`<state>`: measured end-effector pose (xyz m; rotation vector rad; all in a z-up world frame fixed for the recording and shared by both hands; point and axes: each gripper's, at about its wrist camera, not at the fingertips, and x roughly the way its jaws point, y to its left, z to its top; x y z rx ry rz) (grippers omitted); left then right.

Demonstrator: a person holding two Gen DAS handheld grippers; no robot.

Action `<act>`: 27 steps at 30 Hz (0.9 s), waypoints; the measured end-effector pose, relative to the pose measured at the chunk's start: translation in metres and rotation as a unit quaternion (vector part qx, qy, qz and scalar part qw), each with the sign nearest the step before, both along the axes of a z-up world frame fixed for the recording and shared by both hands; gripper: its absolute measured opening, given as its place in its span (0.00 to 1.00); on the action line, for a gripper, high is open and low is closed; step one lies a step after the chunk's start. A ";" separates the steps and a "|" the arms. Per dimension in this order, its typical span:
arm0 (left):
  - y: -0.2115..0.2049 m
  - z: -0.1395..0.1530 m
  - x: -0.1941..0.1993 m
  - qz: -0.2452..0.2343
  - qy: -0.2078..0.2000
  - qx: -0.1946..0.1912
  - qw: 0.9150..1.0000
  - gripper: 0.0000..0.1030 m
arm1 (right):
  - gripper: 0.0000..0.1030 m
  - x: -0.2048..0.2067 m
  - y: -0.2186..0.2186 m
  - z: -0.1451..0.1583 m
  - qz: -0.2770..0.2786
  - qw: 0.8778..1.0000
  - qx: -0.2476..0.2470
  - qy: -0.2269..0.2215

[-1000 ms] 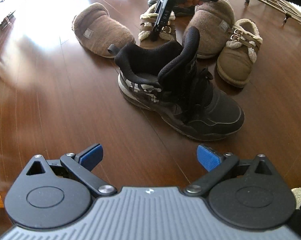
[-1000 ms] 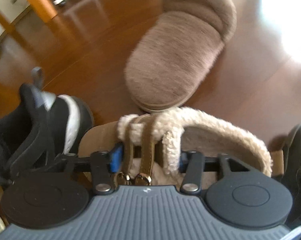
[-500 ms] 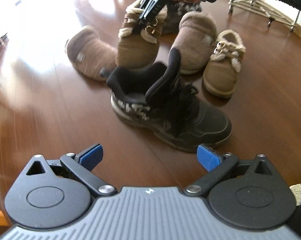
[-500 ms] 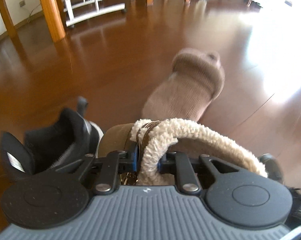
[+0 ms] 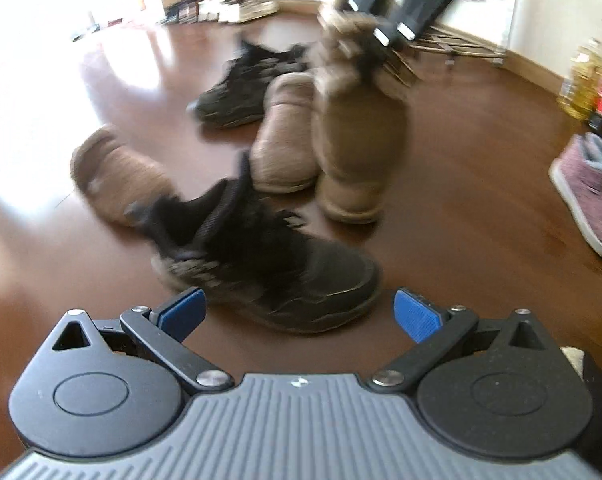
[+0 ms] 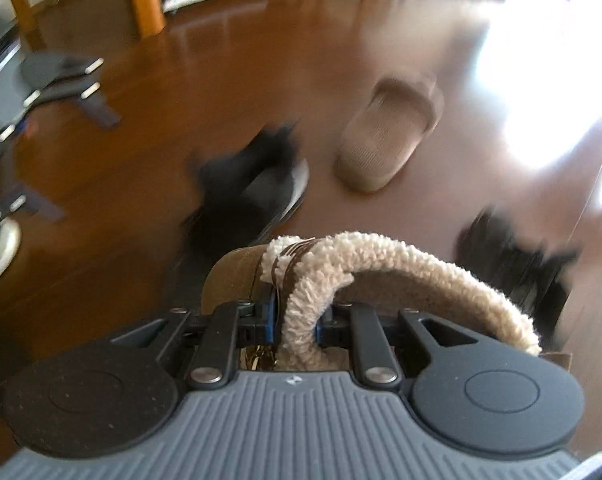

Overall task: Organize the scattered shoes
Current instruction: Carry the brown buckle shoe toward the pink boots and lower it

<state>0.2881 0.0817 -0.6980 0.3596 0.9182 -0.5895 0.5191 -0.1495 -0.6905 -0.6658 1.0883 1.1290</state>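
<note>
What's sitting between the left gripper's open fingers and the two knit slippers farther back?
A black sneaker lies on the wooden floor just ahead of the open left gripper, in front of the knit slippers, as the left wrist view shows.

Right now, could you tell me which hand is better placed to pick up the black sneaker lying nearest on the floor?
Left. The left gripper has open, empty jaws just above the black sneaker. The right gripper is shut on the fleece-lined tan shoe.

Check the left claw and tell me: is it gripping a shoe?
No: the left claw stands wide open above the black sneaker, with nothing between its blue pads.
</note>
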 end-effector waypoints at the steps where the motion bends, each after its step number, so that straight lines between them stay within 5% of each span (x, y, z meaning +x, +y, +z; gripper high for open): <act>1: -0.003 -0.001 -0.001 -0.007 0.002 -0.003 1.000 0.98 | 0.15 -0.022 -0.005 -0.016 0.001 0.999 -0.024 0.027; 6: -0.039 -0.017 -0.010 -0.076 0.022 -0.020 0.997 0.98 | 0.15 -0.094 -0.020 -0.086 0.045 0.986 -0.120 0.106; 11: -0.052 -0.027 -0.019 -0.113 0.027 -0.016 0.993 0.98 | 0.28 -0.125 -0.029 -0.128 0.065 0.973 -0.203 0.089; 14: -0.050 -0.034 -0.021 -0.116 0.037 -0.033 0.992 0.98 | 0.42 -0.120 -0.047 -0.127 0.015 0.972 -0.231 0.047; 20: -0.051 -0.052 -0.020 -0.118 0.065 -0.035 0.990 0.98 | 0.44 -0.121 -0.076 -0.099 -0.133 0.976 -0.169 0.023; 25: -0.063 -0.063 -0.024 -0.145 0.063 -0.021 0.987 0.98 | 0.56 -0.163 -0.097 -0.063 -0.302 0.946 -0.091 -0.067; 27: -0.069 -0.069 -0.026 -0.154 0.067 -0.016 0.986 0.98 | 0.61 -0.184 -0.107 -0.062 -0.397 0.913 -0.062 -0.073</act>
